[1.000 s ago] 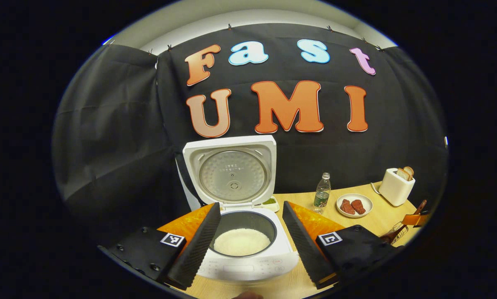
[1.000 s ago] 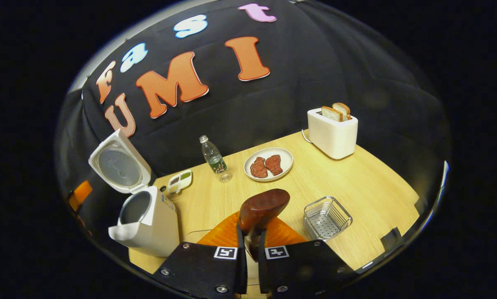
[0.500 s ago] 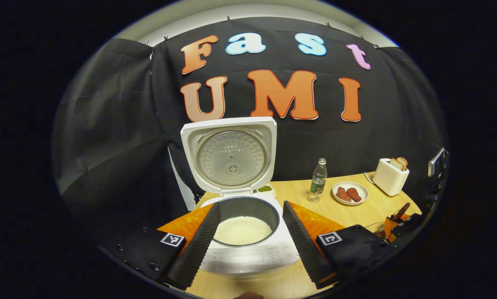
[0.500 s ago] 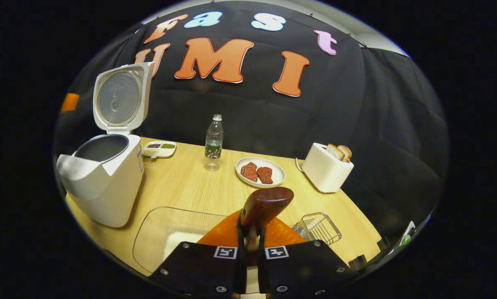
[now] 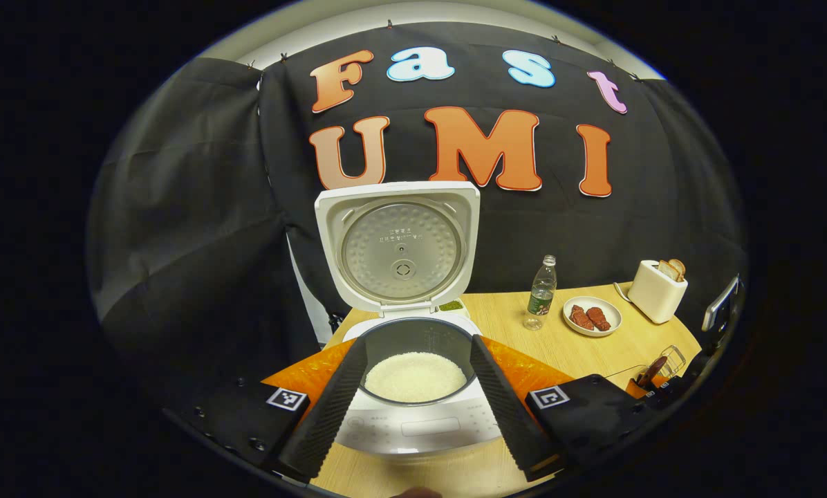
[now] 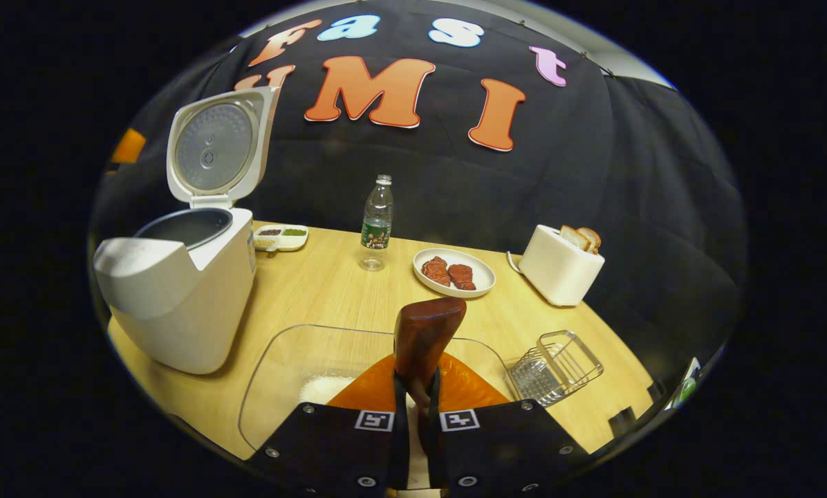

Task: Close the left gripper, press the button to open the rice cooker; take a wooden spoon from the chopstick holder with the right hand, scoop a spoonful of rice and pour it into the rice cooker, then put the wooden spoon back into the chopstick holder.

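In the left gripper view, the left tool [image 5: 417,408] hangs with its two fingers spread well apart, framing the white rice cooker [image 5: 413,387] on the light wooden worktop [image 5: 579,353]. The cooker's lid [image 5: 398,245] stands upright and open, and white rice [image 5: 415,377] lies in the dark inner pot. Farther right stand a clear water bottle [image 5: 541,302], a plate of red meat pieces [image 5: 591,317] and a white toaster [image 5: 657,291] with bread in its slots; at the right edge the right tool [image 5: 652,387] shows with the wooden spoon [image 5: 651,370] beside the wire chopstick holder [image 5: 671,358]. In the right gripper view, the right tool [image 6: 417,422] has its fingers drawn together on the handle of the wooden spoon — its dark brown bowl [image 6: 424,335] rises just ahead, over a clear container [image 6: 296,373] holding some rice. The wire chopstick holder [image 6: 555,366] sits just right of the container, tilted; the open rice cooker [image 6: 178,290] stands to the left, with a small condiment dish [image 6: 281,237] behind it.
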Tool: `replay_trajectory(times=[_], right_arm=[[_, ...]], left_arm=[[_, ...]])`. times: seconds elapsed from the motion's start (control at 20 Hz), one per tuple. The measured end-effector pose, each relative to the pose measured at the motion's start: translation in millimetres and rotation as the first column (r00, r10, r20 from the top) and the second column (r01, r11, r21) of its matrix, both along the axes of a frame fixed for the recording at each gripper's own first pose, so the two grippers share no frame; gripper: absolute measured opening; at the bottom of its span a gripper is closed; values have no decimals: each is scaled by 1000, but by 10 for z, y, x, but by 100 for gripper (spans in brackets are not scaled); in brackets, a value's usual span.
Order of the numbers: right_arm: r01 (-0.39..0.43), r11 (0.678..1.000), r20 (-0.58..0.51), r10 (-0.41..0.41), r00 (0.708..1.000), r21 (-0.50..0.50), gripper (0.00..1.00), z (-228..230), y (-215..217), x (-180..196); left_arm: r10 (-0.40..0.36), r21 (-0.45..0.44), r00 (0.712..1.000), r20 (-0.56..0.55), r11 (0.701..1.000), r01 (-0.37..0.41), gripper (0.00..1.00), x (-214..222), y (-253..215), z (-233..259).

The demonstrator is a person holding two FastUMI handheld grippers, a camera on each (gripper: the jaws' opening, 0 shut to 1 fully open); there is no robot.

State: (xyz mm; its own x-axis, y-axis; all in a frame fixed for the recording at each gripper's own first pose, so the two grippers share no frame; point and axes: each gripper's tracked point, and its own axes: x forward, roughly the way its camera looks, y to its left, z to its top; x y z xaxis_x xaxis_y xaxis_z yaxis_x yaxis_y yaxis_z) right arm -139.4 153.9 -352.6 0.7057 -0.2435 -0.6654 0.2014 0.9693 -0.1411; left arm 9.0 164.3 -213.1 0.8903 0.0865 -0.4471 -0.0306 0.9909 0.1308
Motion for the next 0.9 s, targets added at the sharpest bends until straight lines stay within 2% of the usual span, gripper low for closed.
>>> replay_trajectory(times=[0.1, 0.15, 0.3, 0.35, 0.4, 0.45, 0.55, 0.65, 0.75, 0.8, 0.85, 0.9], right_arm=[[32, 989, -25, -28, 999, 148, 10, -59, 207, 16], [42, 976, -37, -35, 999, 213, 10, -88, 322, 31], [74, 934, -91, -45, 995, 351, 10, -153, 544, 40], [102, 914, -109, -64, 992, 392, 10, -159, 565, 43], [138, 891, -135, -87, 987, 434, 10, -193, 566, 34], [183, 860, -163, -118, 979, 477, 10, -225, 544, 32], [279, 786, -227, -180, 957, 551, 10, -284, 494, -31], [350, 716, -279, -221, 934, 604, 10, -355, 464, -82], [394, 660, -314, -244, 918, 639, 10, -393, 466, -109], [407, 636, -323, -251, 912, 655, 10, -395, 469, -125], [419, 612, -331, -259, 907, 671, 10, -408, 458, -134], [430, 582, -340, -263, 903, 691, 10, -406, 470, -157]], left_arm=[[-3, 1, 1000, -6, 1000, 3, 96, 2, -6, -25], [-3, 6, 1000, -8, 1000, 3, 100, -8, -4, -29], [4, 14, 1000, -13, 1000, -4, 96, -41, 52, -46], [9, 14, 1000, -15, 1000, -9, 100, -49, 71, -49], [15, 15, 1000, -18, 1000, -14, 96, -60, 106, -57], [19, 15, 1000, -23, 1000, -19, 100, -60, 129, -60], [28, 19, 999, -33, 999, -28, 96, -78, 173, -99], [34, 20, 999, -41, 999, -33, 100, -84, 191, -119], [32, 24, 998, -46, 999, -31, 96, -103, 187, -128], [30, 25, 998, -50, 999, -28, 100, -106, 177, -147], [27, 24, 998, -52, 999, -26, 96, -97, 165, -146], [25, 23, 998, -55, 999, -24, 100, -108, 158, -159]])
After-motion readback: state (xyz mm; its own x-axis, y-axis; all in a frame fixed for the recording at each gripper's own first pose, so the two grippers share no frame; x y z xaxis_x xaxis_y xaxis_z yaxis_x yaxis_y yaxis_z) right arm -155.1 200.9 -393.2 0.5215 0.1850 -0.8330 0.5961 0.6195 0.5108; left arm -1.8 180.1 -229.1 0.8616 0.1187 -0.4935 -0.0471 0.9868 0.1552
